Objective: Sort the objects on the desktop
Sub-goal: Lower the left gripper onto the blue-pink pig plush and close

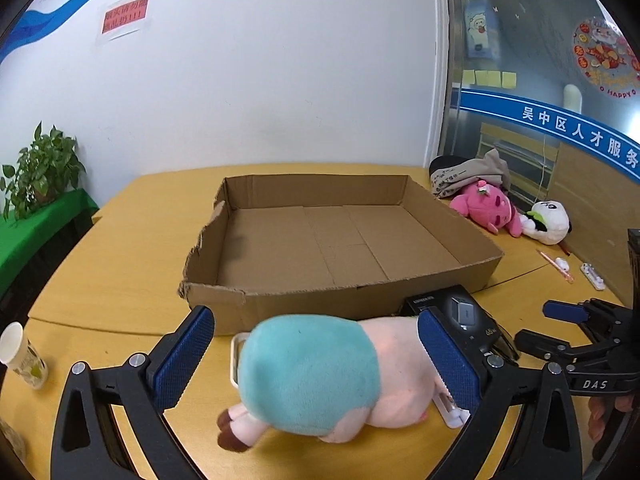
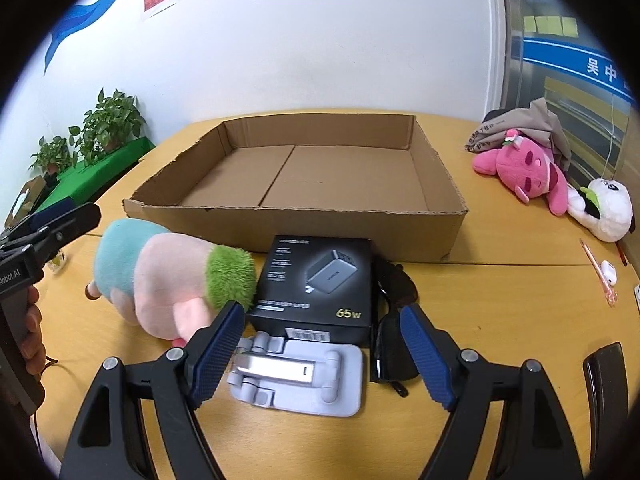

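Desk (image 2: 500,320): one box (image 2: 304,224), three plush toys (image 2: 168,280).

The cardboard box (image 2: 296,216) is open inside, its near wall fronted by plush toy (image 2: 168,280) and charger box (image 2: 320,284)

Lower frame: the black plastic left gripper (image 1: 316,354), blue ribbed pads (image 1: 183,362), silver screws at each joint. Far right, the matching black right gripper (image 1: 548,322) (white "DAS" lettering), bare fingers (image 1: 600,414) on its handle.
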`<state>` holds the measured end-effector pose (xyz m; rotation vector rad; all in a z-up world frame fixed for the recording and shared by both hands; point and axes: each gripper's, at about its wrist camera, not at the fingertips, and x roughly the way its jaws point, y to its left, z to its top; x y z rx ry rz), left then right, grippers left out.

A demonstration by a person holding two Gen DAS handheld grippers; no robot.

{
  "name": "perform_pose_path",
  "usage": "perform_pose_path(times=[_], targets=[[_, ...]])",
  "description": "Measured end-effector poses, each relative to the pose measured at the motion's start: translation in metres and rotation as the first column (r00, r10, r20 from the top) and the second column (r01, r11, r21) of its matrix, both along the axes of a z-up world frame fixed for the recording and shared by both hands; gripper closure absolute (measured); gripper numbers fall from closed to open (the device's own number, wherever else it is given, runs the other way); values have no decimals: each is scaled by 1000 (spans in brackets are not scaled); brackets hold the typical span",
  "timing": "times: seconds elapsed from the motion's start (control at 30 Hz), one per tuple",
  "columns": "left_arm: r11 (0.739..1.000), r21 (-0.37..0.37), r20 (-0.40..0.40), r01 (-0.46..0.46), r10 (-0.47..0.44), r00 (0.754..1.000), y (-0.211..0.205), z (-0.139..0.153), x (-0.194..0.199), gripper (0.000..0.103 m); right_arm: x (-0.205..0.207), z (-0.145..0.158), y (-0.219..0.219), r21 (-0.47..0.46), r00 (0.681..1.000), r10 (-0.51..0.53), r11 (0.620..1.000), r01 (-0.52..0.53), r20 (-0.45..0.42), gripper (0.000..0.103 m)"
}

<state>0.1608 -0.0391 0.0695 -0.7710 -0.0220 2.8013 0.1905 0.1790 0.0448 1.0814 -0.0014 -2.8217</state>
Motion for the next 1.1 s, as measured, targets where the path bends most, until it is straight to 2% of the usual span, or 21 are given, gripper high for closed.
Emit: perform_pose_path(times=[0.13,0.33,0.57,0.67,0.8,0.97,1.03,1.1], targets=[[1000,5,8,-19,19,1000,-2,-3,4,0,4,0,-9,-4,1000,18,1000,-18,0,23],[997,68,28,19,-21,999,-5,-7,5,0,8,-4,-18,-1,999,42,999,-42,20,23],[996,77,69,48,-54,996,-7,-16,5,0,10,-11,-31,-13,997,67,998,-67,41,23],[996,73,84,57,-63,994,-10,-21,4,0,8,-16,-36,-49,994,91,995,-88,67,23],[990,101,102,94,-105,989,-16,-26,-10,0,6,-23,-44,-93,987,136,987,-128,86,23],[985,123,193,118,-140,971,-22,-46,-39,0,-3,-28,-55,-121,980,172,980,-159,102,23],[981,152,242,117,-151,959,-26,-59,-47,0,-10,-28,-62,-131,975,197,974,-183,103,23],[954,269,266,135,-208,941,-35,-72,-52,0,-20,-31,-71,-136,967,227,968,-211,114,23]])
